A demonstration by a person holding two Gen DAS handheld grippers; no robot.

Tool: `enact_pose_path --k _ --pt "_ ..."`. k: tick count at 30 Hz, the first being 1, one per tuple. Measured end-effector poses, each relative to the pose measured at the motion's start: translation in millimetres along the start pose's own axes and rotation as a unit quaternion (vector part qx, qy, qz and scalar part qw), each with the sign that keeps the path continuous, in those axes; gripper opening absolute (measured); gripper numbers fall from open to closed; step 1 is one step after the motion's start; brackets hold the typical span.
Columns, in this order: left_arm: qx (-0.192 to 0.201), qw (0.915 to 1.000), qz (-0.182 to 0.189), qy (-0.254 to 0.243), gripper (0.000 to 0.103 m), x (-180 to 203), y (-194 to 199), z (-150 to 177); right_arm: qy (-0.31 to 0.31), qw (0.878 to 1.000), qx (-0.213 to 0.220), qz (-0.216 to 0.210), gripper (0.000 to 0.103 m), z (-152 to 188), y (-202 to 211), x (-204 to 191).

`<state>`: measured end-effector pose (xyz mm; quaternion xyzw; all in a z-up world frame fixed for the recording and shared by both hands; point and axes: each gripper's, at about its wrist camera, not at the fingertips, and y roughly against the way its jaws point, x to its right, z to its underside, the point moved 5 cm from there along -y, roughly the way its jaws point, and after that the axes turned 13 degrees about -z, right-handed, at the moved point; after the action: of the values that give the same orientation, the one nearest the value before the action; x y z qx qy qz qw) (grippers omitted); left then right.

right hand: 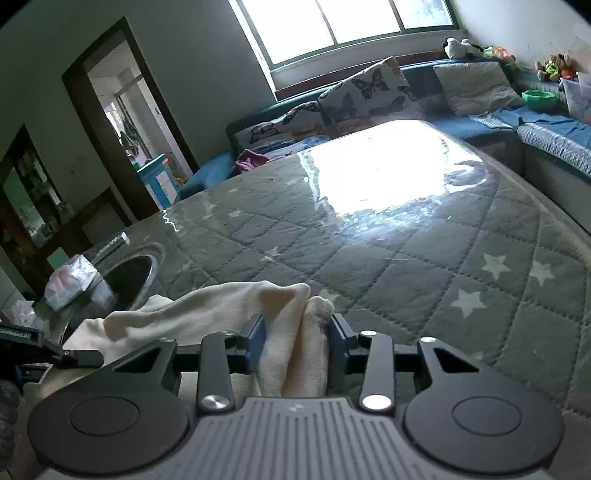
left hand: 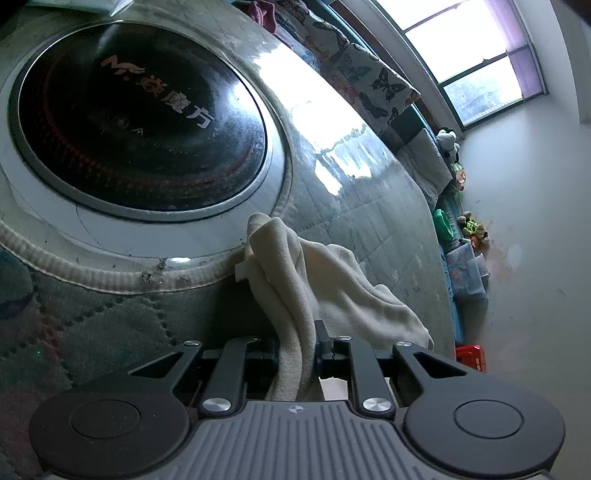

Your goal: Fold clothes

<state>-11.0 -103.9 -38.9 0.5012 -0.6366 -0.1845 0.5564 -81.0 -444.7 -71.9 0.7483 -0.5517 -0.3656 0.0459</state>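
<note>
My left gripper [left hand: 297, 354] is clenched on a bunched fold of the cream cloth [left hand: 314, 280], which runs up from between its fingers [left hand: 325, 341] and drapes forward over the quilted desk [left hand: 373, 236]. My right gripper [right hand: 297, 338] has the other end of the cloth [right hand: 280, 321] between its fingers [right hand: 255, 341]; a thick roll of it fills the gap and both pads touch it, so I read it as grasped. The cloth hangs between the two grippers near the desk's near edge, just beside the round black burner [left hand: 136, 122] set into the top; the left gripper's frame shows at the left edge of the right wrist view. The burner carries pale lettering and a metal rim. A clear sheet over the quilt, printed with white stars [right hand: 469, 299], glares under the window [right hand: 332, 22]. Beyond the desk's far edge, butterfly cushions [right hand: 365, 88] line a blue bench [right hand: 546, 125], with soft toys [right hand: 557, 66] and a green bowl [right hand: 539, 98] at its far-right corner. An open doorway [right hand: 122, 110] stands far left.
</note>
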Motion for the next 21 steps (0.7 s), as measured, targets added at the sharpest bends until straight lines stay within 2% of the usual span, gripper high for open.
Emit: enact_pose_path --k 1,2,6,7,12,14,16,21 --pt "0.0 1.0 -0.001 -0.002 0.018 0 0 0 -0.002 1.0 -0.002 -0.005 0.029 0 1 0" --pt "0.001 1.0 -0.002 -0.003 0.018 1 0 0 -0.004 1.0 -0.003 -0.01 0.029 0 1 0" --pt "0.0 1.0 -0.005 -0.004 0.018 2 0 0 -0.007 1.0 0.002 -0.007 0.031 -1 2 1" --pt "0.001 1.0 -0.005 -0.005 0.018 2 0 0 -0.008 1.0 0.002 -0.006 0.036 -1 2 1" --pt "0.003 0.9999 -0.007 -0.007 0.018 3 0 1 -0.005 1.0 -0.001 -0.011 0.034 1 -1 -2" --pt "0.005 0.9999 -0.009 -0.01 0.018 4 0 1 -0.007 1.0 -0.004 -0.018 0.021 2 -2 -3" --pt "0.007 0.9998 -0.012 -0.017 0.017 5 1 0 -0.006 1.0 -0.005 -0.023 0.014 2 -3 -5" --pt "0.018 0.9989 -0.016 -0.04 0.017 14 7 -1 0.014 1.0 0.015 -0.019 0.012 -2 7 -15"
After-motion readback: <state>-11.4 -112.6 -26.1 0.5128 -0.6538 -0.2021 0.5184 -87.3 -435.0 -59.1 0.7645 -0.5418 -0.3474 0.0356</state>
